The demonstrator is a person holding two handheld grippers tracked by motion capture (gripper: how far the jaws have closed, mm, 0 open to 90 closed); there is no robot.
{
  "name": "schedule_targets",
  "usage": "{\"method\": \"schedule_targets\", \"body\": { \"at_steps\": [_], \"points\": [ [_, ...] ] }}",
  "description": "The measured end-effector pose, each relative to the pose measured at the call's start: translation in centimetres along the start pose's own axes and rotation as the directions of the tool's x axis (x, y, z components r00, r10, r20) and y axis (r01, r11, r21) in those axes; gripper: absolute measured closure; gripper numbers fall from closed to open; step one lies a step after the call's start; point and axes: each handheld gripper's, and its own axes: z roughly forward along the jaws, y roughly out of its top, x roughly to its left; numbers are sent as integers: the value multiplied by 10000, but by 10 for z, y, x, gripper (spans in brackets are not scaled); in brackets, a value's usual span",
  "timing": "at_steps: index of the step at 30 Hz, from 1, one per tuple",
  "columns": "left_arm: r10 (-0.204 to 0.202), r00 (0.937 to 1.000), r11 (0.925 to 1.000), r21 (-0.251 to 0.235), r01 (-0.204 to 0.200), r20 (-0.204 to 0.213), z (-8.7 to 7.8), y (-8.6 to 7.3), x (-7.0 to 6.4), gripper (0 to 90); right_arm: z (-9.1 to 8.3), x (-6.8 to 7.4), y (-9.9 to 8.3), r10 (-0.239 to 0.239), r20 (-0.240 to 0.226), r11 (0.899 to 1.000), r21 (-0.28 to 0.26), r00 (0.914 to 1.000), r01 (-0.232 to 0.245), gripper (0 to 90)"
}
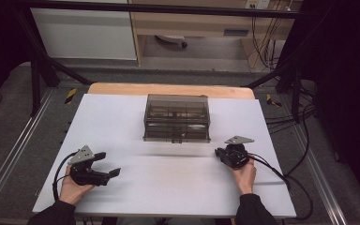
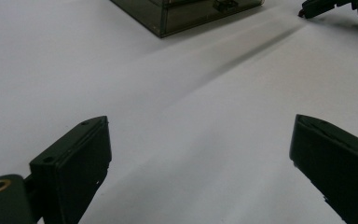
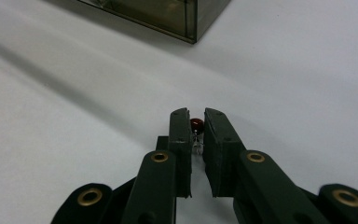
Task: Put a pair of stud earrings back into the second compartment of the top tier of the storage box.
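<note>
At the centre of the high view, toward the far edge of the white tabletop (image 1: 122, 122), sits a smoky see-through box (image 1: 176, 118) with compartments, well apart from both hands. The right hand-held gripper (image 1: 224, 153), at right of centre, is clenched on a tiny red bead-like piece (image 3: 196, 123), pinched right at the jaw tips with thin wire legs below; that tip hold probably keeps it visible and easy to drop into a compartment. The left hand-held gripper (image 1: 108, 163), lower left, rests released with jaws spread wide, likely ready to steady the box.
</note>
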Motion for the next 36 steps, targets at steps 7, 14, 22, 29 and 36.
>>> {"method": "schedule_targets", "body": {
  "at_steps": [7, 14, 22, 29, 36],
  "points": [
    [-4, 10000, 10000, 9, 4, -1, 0, 0, 0, 49, -9, 0, 3, 85, -250, 9997, -212, 9997, -91, 822],
    [0, 10000, 10000, 25, 0, -7, 0, 0, 0, 49, -21, 0, 4, 89, -450, 9992, -395, 9989, -107, 823],
    [6, 10000, 10000, 49, -6, -23, 1, 0, 0, 49, -34, 2, 4, -124, -662, 9992, -386, 9977, 98, 823],
    [8, 10000, 10000, 49, -7, -38, 1, 0, 0, 49, -44, 8, 9, -320, -873, 9988, -406, 9957, 286, 823],
    [5, 10000, 10000, 58, -5, -29, 1, 0, 0, 49, -56, 12, 12, -460, -1021, 9983, -416, 9937, 420, 823]
  ]
}}
